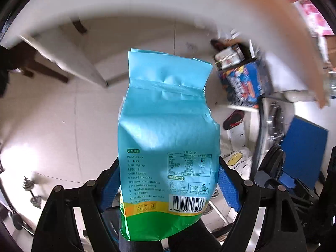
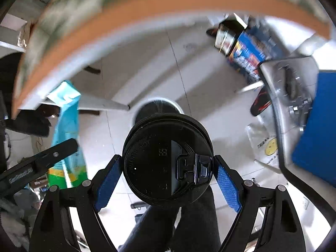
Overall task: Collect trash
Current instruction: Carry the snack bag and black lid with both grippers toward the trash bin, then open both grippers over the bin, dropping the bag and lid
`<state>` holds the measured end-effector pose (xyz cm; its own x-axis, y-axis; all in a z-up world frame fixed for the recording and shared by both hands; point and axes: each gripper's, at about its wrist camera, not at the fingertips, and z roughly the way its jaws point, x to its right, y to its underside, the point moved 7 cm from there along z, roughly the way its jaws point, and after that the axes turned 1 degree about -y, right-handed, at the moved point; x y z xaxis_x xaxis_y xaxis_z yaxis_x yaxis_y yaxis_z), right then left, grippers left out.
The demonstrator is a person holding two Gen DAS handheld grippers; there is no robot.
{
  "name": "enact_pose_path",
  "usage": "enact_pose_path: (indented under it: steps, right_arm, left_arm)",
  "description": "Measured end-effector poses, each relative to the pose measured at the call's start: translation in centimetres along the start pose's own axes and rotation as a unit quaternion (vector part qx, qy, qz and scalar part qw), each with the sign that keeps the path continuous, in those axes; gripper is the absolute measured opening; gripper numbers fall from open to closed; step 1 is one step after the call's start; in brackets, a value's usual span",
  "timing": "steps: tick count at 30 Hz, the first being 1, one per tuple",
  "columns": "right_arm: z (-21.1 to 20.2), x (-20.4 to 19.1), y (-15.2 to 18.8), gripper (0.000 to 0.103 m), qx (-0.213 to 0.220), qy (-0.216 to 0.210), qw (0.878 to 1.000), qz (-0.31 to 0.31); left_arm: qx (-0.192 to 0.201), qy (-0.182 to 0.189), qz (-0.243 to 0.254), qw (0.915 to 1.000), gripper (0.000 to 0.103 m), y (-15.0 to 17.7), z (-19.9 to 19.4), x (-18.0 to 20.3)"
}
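Pale floor tiles lie below both grippers, with a table edge curving overhead. We find the left gripper spread wide, its blue pads clamping a teal rice bag. We find the right gripper likewise pinching a black lidded cup. A blue box stands beyond.

A light-blue food bag with a green and yellow bottom band is clamped between the blue pads of the left gripper (printed back and barcode turned to the camera). It is held above a pale tiled floor. Blurred boxes are seen upper right, a blue panel right, and small dumbbells at the floor's left edge.
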<state>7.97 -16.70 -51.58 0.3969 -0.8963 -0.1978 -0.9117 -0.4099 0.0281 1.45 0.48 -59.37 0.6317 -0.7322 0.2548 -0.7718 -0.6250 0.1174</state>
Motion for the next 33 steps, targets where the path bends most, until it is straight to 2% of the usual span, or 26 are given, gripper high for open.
enact_pose_path:
  steps: [3,4,9,11,13,14,17,19,21,23,26,27,30,33]
  right_arm:
    - [6.7,1.7,0.1,0.087,-0.026,0.004,1.000,-0.002]
    - [8.4,2.1,0.1,0.087,-0.032,0.003,0.999,0.000]
    - [17.5,3.5,-0.5,0.087,-0.059,-0.008,0.998,0.016]
    - [21.0,3.6,-0.8,0.088,-0.066,-0.024,0.997,0.025]
    - [24.1,3.5,-1.1,0.090,-0.075,-0.044,0.996,0.032]
    - [25.3,3.3,-1.4,0.090,-0.078,-0.057,0.995,0.039]
    - [28.9,2.9,-1.8,0.092,-0.093,-0.091,0.990,0.044]
    - [30.6,2.7,-1.9,0.103,-0.098,-0.105,0.989,0.047]
    - [31.3,2.5,-1.9,0.103,-0.098,-0.104,0.989,0.043]
    - [31.2,2.4,-1.6,0.103,-0.094,-0.083,0.992,0.028]
    - [29.9,2.2,-1.2,0.103,-0.086,-0.032,0.996,-0.003]
    - [29.2,2.1,-1.0,0.103,-0.082,-0.003,0.996,-0.017]
    - [27.0,2.0,-0.4,0.103,-0.071,0.040,0.996,-0.031]
    - [23.3,1.8,-0.1,0.103,-0.053,0.064,0.996,-0.041]
  left_arm:
    - [-0.019,-0.001,-0.004,0.9998,0.081,-0.3,5.9,-1.3]
    - [-0.030,0.005,-0.008,0.9995,0.081,-0.6,8.6,-1.9]
    - [-0.071,0.045,-0.027,0.9961,0.082,-2.1,16.4,-3.8]
    - [-0.082,0.053,-0.037,0.9945,0.088,-2.5,18.2,-4.5]
    - [-0.092,0.072,-0.055,0.9916,0.102,-3.0,19.8,-5.4]
    - [-0.090,0.076,-0.063,0.9910,0.102,-3.3,20.1,-5.7]
    - [-0.073,0.055,-0.064,0.9937,0.102,-3.6,19.9,-6.9]
    - [-0.059,0.022,-0.057,0.9964,0.102,-3.6,19.2,-8.2]
    - [-0.035,-0.029,-0.037,0.9983,0.102,-3.4,18.0,-8.9]
    - [-0.011,-0.076,-0.018,0.9969,0.102,-3.1,16.8,-9.5]
    - [0.013,-0.125,0.002,0.9920,0.102,-2.1,14.1,-9.7]
    - [0.017,-0.132,0.005,0.9911,0.102,-1.9,13.4,-9.5]
    - [0.024,-0.141,0.014,0.9896,0.102,-0.4,10.7,-8.6]
    - [0.028,-0.139,0.021,0.9897,0.102,1.4,7.5,-7.5]
